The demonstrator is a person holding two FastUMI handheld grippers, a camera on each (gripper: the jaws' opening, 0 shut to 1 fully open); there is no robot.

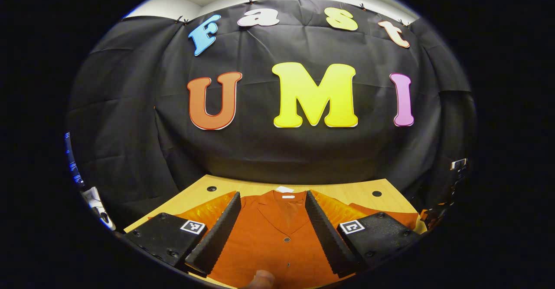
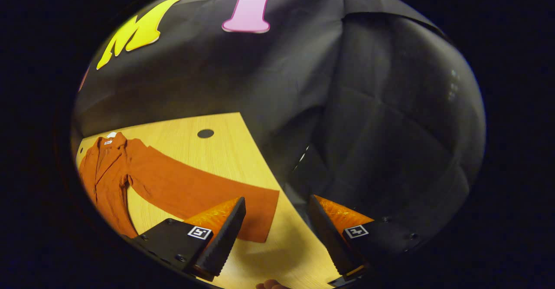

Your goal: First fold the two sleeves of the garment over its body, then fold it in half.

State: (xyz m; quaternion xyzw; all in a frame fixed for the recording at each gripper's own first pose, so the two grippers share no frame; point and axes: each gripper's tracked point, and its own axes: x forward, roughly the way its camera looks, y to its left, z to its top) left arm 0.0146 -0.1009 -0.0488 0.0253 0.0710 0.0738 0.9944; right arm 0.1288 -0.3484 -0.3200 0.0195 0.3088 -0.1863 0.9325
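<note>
An orange button-front garment (image 1: 273,237) lies flat on the wooden table (image 1: 342,191), collar toward the far wall. My left gripper (image 1: 273,228) hangs open above its chest, nothing between the fingers. In the right gripper view the garment's body (image 2: 104,172) lies at the far left and one long sleeve (image 2: 195,189) stretches out toward me across the table (image 2: 208,154). The sleeve's cuff end (image 2: 260,215) lies just beyond my right gripper (image 2: 277,232), which is open and empty near the table's right edge.
The table has round holes (image 1: 377,193) near its far corners, one also in the right gripper view as a dark hole (image 2: 205,133). Black cloth walls close in behind and to the right. A fingertip (image 1: 262,278) shows at the bottom edge.
</note>
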